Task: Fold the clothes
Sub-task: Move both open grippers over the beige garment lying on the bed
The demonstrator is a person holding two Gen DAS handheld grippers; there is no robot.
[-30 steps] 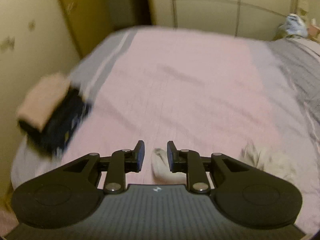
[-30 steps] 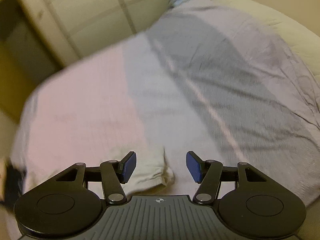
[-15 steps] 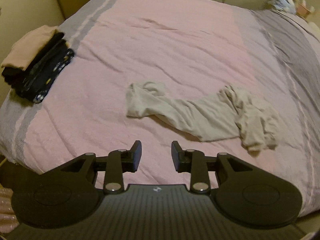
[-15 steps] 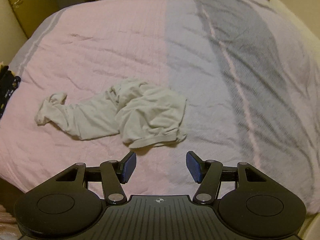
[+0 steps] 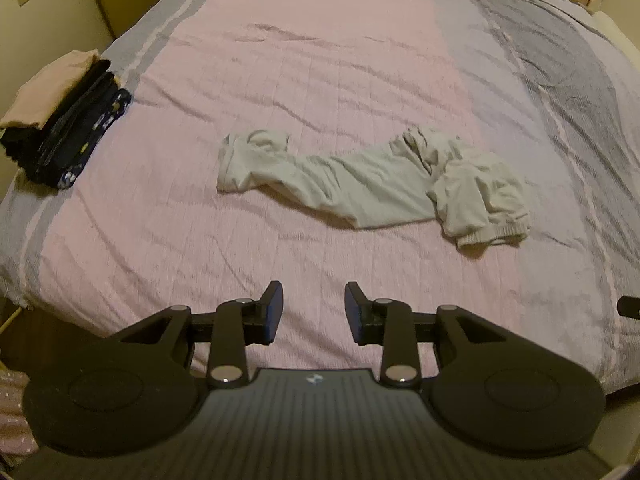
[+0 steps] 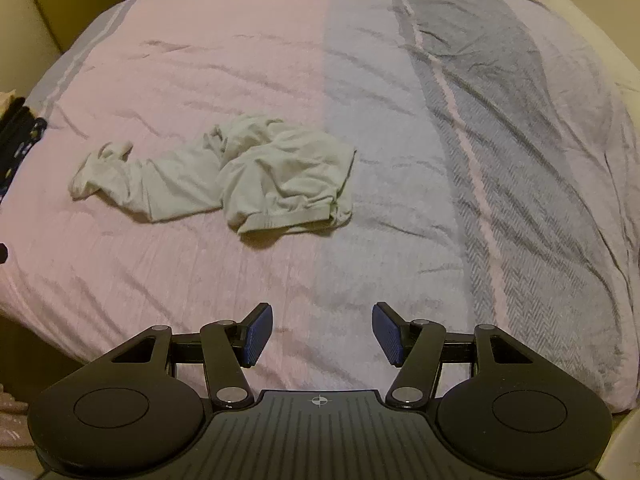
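**Both tongs empty above the near edge of the bed**

My left gripper (image 5: 313, 312) sits at the bottom centre of its view, its jaws partway apart and opening, with only the pink-and-grey striped bedspread (image 5: 320, 60) showing between them. The crumpled pale grey-green cloth garment (image 5: 372, 184) lies well apart from my left tongs, above them and a little right of centre in the frame: a long narrow part runs out to the left and a bunched heap with a ribbed hem sits at the right end.

My right gripper (image 6: 322, 334) is at the bottom centre of its own view, jaws spread wide, blue pads bare, nothing gripped. There the same garment (image 6: 224, 176) lies in the middle left of the frame, up and left of the tongs, its ribbed hem facing them.

A stack of folded clothes, tan on top of dark patterned pieces (image 5: 60, 116), rests at the left edge of the bed.
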